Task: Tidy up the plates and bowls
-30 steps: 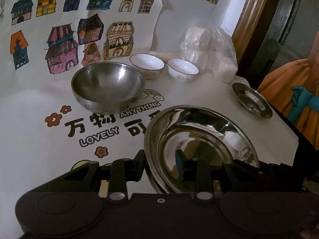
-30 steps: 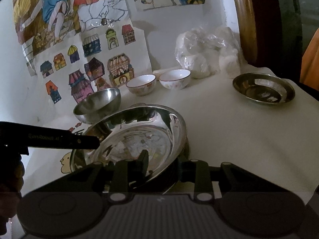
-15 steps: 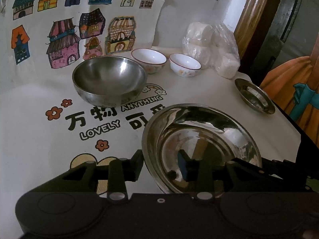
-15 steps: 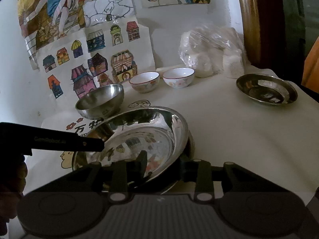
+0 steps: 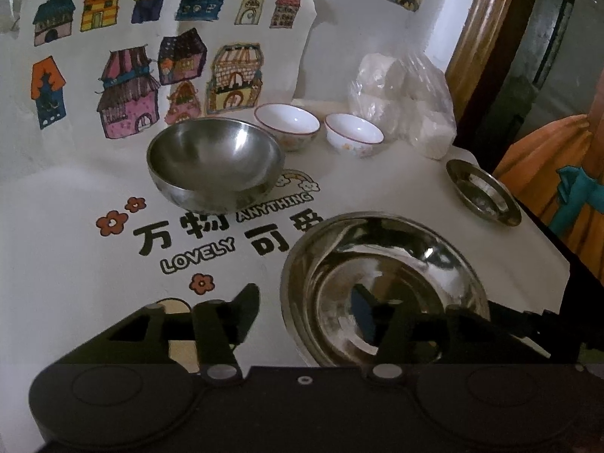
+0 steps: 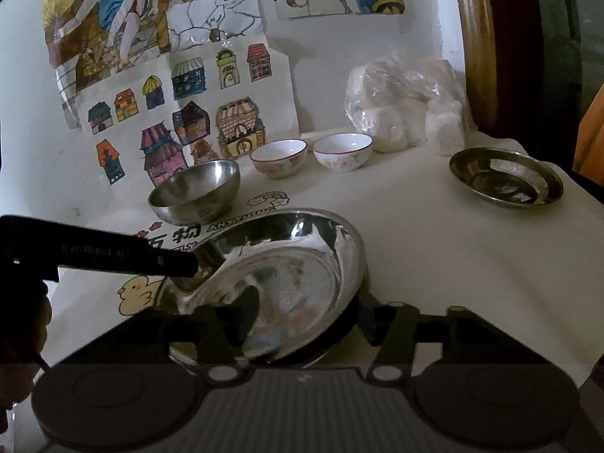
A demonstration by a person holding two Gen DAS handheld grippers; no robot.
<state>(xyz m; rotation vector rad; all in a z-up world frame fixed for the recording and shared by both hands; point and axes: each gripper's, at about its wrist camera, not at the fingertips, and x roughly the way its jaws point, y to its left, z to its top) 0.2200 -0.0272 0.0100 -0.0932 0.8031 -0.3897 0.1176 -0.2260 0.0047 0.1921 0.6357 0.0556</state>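
Large steel plate point(image 5: 381, 283) | bare inside | pinched by right hand-held gripper point(image 6: 302, 324); left hand-held gripper point(image 5: 305, 315) spread astride rim

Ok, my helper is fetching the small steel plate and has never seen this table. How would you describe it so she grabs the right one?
Start at the clear plastic bag of white lumps against the back wall. Just in front of it, near the table's right edge, sits the small steel plate, alone. Unlike the two white ceramic bowls and the deep steel bowl, it is flat, shallow and shiny.
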